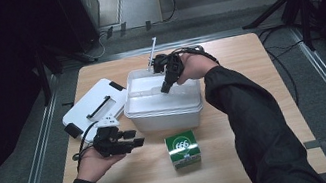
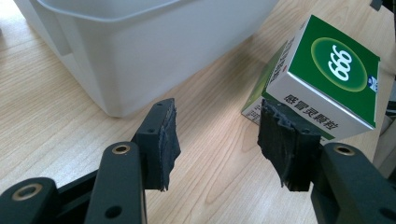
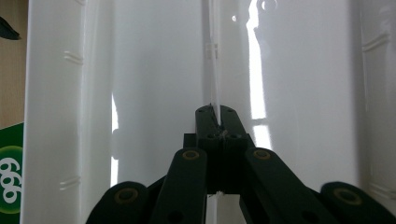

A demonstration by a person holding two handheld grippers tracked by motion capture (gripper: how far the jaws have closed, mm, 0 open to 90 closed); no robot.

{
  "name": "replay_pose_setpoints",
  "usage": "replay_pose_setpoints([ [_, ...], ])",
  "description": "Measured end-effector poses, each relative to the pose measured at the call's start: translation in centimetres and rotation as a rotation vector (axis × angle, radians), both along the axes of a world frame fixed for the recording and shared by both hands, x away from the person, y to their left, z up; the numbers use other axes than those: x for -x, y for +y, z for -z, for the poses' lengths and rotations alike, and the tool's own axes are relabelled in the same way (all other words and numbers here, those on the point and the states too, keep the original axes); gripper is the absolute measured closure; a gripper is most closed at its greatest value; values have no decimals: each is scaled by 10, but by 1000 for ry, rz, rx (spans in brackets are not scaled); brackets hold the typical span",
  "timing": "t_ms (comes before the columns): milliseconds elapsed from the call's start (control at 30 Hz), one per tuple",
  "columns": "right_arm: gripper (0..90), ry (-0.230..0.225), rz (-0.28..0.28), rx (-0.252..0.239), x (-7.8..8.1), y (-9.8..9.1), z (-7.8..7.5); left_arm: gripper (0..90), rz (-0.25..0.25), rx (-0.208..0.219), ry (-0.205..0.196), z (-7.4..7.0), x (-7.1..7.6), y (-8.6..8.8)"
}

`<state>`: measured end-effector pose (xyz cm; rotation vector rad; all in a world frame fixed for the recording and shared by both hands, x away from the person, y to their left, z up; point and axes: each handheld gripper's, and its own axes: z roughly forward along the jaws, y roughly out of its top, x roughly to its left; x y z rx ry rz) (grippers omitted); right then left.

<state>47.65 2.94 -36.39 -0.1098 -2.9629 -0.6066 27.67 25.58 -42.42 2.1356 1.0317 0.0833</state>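
An open white plastic bin (image 1: 164, 109) stands mid-table. My right gripper (image 1: 166, 90) reaches down into it from the far side. In the right gripper view its jaws (image 3: 215, 112) are shut on the edge of a thin clear plastic divider (image 3: 215, 70) that runs along the bin's white inside (image 3: 154, 84). My left gripper (image 1: 134, 142) hovers low over the table in front of the bin's left corner, open with nothing between its jaws (image 2: 217, 135). A green and white "666" box (image 1: 183, 150) stands just beyond its right jaw (image 2: 327, 79), apart from the pads.
The bin's white lid (image 1: 95, 106) with a black handle lies at the left, overhanging the table edge. The bin wall (image 2: 140, 51) rises close ahead of the left gripper. Bare wood lies in front of and to the right of the bin.
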Motion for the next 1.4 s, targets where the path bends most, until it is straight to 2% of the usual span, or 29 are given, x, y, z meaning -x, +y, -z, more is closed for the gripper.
replay_pose_setpoints([
  [167, 900, 6, -5, -2, 0, 0, -3, 466, 0, 0, 2, 0, 0, 0],
  [333, 900, -6, -16, -10, 1, -3, -11, 466, -3, 0, 1, 0, 1, 0],
  [400, 900, 12, -10, -26, 0, -6, -16, 467, -4, -2, 2, 0, 1, 0],
  [500, 900, -7, -7, -29, 1, -8, -24, 467, -2, -1, 4, 1, 1, -1],
  [633, 900, 9, 18, -35, 0, -10, -30, 467, -1, -2, 5, 0, 1, -1],
  [733, 900, -3, 28, -28, 2, -11, -34, 466, -2, -2, 6, 1, 1, -1],
  [933, 900, -6, 34, -51, 5, -15, -44, 465, 3, -11, 6, 2, -1, -1],
  [1200, 900, -14, 63, -54, 8, -35, -60, 465, 4, -11, 11, 2, -1, -1],
  [1400, 900, -19, 123, -47, 7, -60, -68, 465, -3, -11, 13, 2, -1, 0],
])
